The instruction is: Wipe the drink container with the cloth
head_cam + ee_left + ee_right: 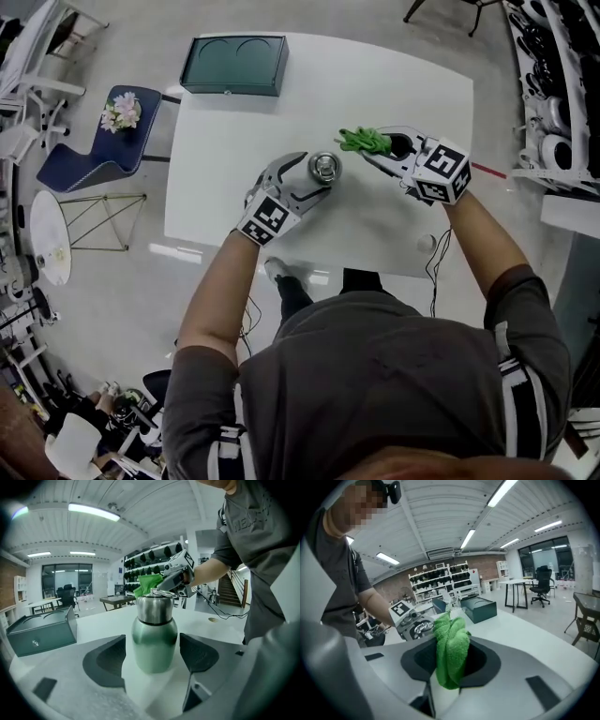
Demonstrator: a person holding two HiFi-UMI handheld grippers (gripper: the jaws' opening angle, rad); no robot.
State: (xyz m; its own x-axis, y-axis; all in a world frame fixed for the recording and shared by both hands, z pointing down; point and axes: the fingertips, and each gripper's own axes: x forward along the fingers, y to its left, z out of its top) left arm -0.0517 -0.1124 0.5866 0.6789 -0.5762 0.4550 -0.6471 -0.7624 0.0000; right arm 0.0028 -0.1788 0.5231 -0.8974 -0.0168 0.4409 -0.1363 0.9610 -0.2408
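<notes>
A green steel drink bottle (pixel 324 169) with a silver lid stands upright on the white table (pixel 225 187). My left gripper (pixel 309 180) is open, one jaw on each side of the bottle (pixel 154 634), and a thin gap shows beside each pad (pixel 105 660). My right gripper (pixel 380 150) is shut on a bunched green cloth (pixel 364 141), held just right of the bottle's top and a little beyond it. In the right gripper view the cloth (pixel 451 651) hangs between the jaws, with the bottle's lid (pixel 423 628) behind it. The left gripper view shows the cloth (pixel 149 584) right behind the lid.
A dark green box (pixel 234 64) sits at the table's far edge. A small round port (pixel 427 242) lies near the front right corner, with a cable hanging below it. A blue chair with flowers (pixel 98 150) stands left of the table, and shelving (pixel 553 94) stands to the right.
</notes>
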